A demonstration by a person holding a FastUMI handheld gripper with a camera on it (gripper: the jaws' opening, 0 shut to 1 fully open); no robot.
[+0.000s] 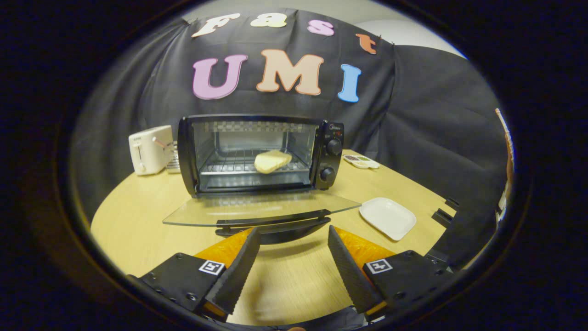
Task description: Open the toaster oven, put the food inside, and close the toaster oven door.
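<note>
I have the toaster oven straight ahead of my claw, standing toward the back of the round wooden desk. It is a black, boxy metal unit with its glass door dropped fully open, lying flat toward me, the dark curved handle on its front edge. Inside, on the wire rack, lies the food, a pale yellow, flattish slice toward the oven's right side. Two round black knobs sit one above the other on the oven's right panel; there is small print there, too fine for me to read.

My claw is spread wide and grips nothing; its ridged, serrated fingers reach up to just short of the door handle, one on each side of it.

Right of the oven door rests a white, square, shallow plate. Farther back on the oven's right is a small divided dish. Left of the oven stands a white pop-up toaster, its lettering illegible. Black cloth drapes behind everything.
</note>
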